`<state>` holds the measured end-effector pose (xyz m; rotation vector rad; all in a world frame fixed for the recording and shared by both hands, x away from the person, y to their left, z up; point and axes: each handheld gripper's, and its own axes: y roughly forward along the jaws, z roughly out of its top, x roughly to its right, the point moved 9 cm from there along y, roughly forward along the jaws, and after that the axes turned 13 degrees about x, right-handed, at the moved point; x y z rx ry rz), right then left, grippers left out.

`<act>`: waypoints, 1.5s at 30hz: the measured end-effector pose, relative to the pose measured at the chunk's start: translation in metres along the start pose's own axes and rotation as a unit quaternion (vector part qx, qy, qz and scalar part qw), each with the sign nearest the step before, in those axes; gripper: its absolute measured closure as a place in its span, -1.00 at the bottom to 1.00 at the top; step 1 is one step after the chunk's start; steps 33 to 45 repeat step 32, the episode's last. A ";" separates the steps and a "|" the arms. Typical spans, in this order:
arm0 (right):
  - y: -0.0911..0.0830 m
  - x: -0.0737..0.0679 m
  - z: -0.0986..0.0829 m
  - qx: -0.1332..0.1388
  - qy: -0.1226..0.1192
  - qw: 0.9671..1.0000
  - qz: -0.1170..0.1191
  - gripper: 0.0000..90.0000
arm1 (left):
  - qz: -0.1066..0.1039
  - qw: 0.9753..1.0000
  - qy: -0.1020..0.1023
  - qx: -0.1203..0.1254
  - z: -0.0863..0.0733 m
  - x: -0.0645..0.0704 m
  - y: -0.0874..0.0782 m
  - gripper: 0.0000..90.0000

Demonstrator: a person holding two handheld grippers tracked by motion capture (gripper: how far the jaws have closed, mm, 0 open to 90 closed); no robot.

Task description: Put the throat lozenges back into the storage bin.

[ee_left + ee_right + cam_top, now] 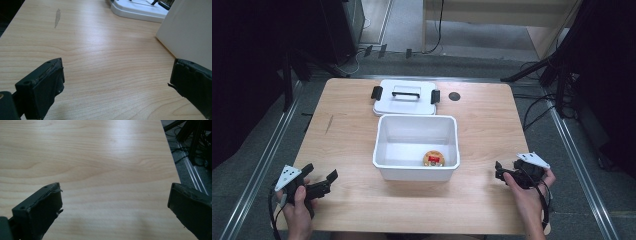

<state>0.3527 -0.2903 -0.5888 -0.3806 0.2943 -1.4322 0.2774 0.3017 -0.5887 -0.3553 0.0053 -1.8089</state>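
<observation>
The white rectangular plastic bin (416, 146) sits mid-table with its flat white lid (405, 98) just behind. Both look light, stiff and smooth; the lid's raised bar handle seems the surest grip. The left gripper (323, 181) and right gripper (500, 171) rest near the front edge, jaws wide apart, holding nothing.

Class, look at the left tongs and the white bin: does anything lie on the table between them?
Nothing visible does. Bare wood separates the open left tongs from the white bin; its lid lies behind the bin.

A wooden table (347, 145) holds a white box (416, 148) (open on top), with its lid (405, 98) just behind.
</observation>
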 end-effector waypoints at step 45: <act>-0.051 0.039 -0.030 0.062 0.066 0.996 0.001 -1.00 | 0.008 1.000 -0.002 -0.002 0.000 -0.001 0.001 -1.00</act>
